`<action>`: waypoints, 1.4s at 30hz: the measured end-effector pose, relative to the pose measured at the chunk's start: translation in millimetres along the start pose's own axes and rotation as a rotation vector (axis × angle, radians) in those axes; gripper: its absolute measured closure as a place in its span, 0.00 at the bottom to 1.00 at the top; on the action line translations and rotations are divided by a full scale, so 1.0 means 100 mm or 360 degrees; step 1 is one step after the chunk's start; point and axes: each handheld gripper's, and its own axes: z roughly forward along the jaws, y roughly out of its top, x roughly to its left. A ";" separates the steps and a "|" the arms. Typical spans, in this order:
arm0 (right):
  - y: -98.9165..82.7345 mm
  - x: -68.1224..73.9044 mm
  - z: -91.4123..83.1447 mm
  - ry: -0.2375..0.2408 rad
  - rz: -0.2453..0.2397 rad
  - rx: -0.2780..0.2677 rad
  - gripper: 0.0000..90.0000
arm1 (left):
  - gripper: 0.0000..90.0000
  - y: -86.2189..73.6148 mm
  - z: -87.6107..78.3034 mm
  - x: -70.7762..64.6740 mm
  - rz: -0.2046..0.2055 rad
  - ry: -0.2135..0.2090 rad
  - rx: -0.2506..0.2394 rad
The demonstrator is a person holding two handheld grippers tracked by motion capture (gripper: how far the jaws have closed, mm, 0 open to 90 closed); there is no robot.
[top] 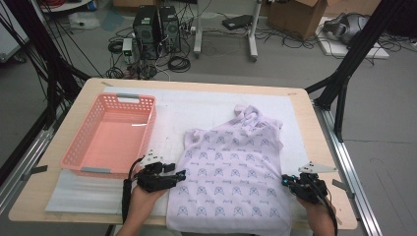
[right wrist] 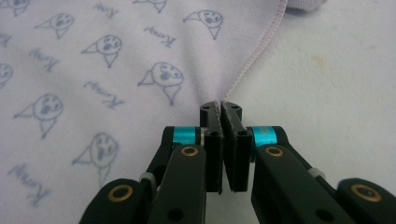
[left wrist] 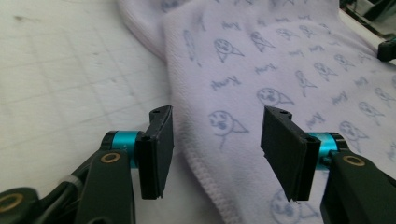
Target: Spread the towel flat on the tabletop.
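A pale lilac garment (top: 231,172) with a small blue print lies spread on the white mat, its bunched top toward the far side. My left gripper (top: 180,175) sits at the garment's left edge, open, and the hemmed edge of the garment (left wrist: 219,140) runs between its two pads. My right gripper (top: 286,180) is at the right edge, shut on the stitched hem of the garment (right wrist: 243,74), which rises in a fold from the pinch point of the right gripper (right wrist: 223,108).
A pink plastic basket (top: 81,147) stands empty on the left of the table. The white mat (top: 196,105) covers the wooden tabletop (top: 93,88). Cables, computer towers and boxes lie on the floor beyond the far edge.
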 end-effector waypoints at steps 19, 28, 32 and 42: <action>-0.43 -0.01 -0.42 0.0121 0.0018 0.0003 0.98 | 0.95 -0.40 -0.48 -0.37 0.0204 -0.0011 0.0031; -0.20 -0.05 -0.29 0.0118 0.0105 -0.0171 0.57 | 0.45 -0.07 -0.21 -0.12 0.0062 0.0006 -0.0039; -0.10 -0.02 -0.04 0.0082 -0.0017 -0.0033 0.65 | 0.51 -0.02 0.00 -0.17 0.0155 0.0016 0.0077; 0.04 -0.19 0.14 -0.0122 0.0020 -0.0169 0.96 | 0.92 0.11 0.08 -0.09 0.0096 0.0177 0.0009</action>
